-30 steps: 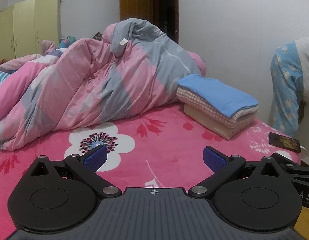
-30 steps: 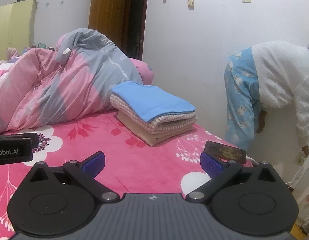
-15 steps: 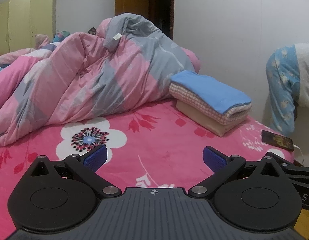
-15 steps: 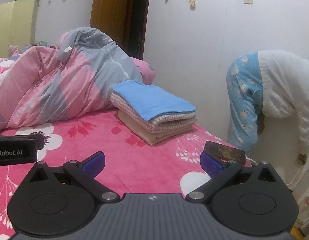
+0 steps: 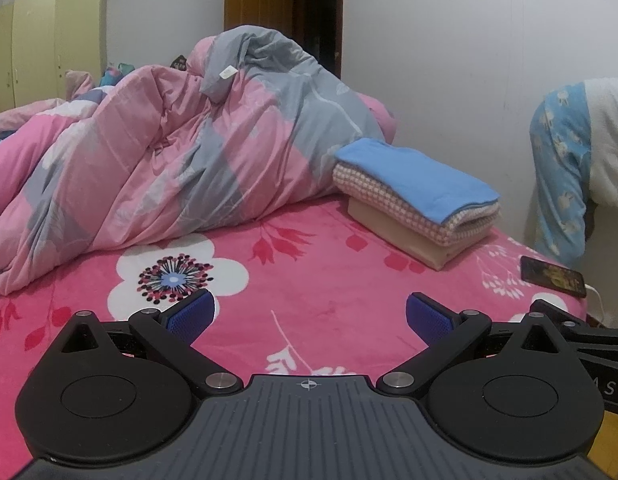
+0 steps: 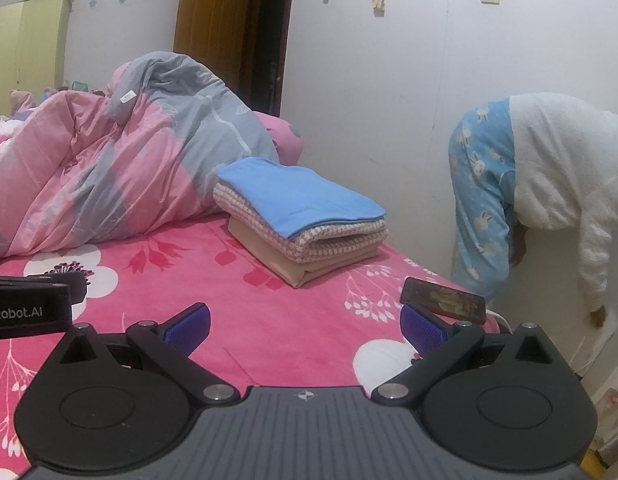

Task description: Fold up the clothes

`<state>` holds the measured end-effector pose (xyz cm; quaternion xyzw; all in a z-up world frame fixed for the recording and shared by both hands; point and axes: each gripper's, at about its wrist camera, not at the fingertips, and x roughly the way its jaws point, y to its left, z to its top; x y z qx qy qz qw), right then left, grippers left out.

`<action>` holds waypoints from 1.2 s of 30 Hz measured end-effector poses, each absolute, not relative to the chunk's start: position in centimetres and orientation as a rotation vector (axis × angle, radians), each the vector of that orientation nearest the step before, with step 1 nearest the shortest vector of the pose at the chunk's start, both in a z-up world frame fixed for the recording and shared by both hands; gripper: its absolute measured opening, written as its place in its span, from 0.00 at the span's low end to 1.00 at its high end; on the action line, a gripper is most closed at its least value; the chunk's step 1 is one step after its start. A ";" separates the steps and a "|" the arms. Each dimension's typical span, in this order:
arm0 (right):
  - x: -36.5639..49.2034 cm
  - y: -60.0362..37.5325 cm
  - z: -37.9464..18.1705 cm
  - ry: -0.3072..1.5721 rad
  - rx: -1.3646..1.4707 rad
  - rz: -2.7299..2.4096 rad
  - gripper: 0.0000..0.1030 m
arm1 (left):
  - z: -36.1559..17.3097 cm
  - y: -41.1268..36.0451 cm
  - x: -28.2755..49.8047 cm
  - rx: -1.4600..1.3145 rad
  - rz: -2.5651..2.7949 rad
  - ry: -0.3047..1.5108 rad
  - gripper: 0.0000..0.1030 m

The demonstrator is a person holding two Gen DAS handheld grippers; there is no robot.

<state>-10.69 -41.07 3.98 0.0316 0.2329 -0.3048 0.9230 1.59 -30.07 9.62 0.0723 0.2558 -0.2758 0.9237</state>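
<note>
Folded clothes sit stacked on the bed, just beside the quilt. Left hand-held gripper and right hand-held gripper hover spread, empty; another garment seems needed next.

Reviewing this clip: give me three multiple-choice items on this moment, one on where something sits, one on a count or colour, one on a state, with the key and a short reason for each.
1. Where does the dark phone lie?
A. On the pink floral bedspread near the bed's corner
B. On the folded stack
C. On the floor

2. How many folded pieces make up the stack of folded clothes?
A. One
B. Three
C. Five

3. How do the two grippers stand?
A. Both open, holding nothing
B. Left clamped on cloth
C. Both shut

Key: 1 A, the phone rests on the bedspread beside the stack. 2 B, blue over checked over beige. 3 A, the left gripper and right gripper show spread blue pads with only bedspread between.
</note>
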 end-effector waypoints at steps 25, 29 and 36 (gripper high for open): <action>-10.3 -40.5 3.9 0.493 0.056 -0.622 1.00 | 9.5 -30.0 2.0 0.141 -0.559 0.529 1.00; -10.2 -40.4 3.9 0.494 0.055 -0.620 1.00 | 9.5 -29.8 2.1 0.139 -0.559 0.529 1.00; -10.1 -40.4 3.8 0.497 0.055 -0.617 1.00 | 9.4 -29.8 2.2 0.139 -0.557 0.531 1.00</action>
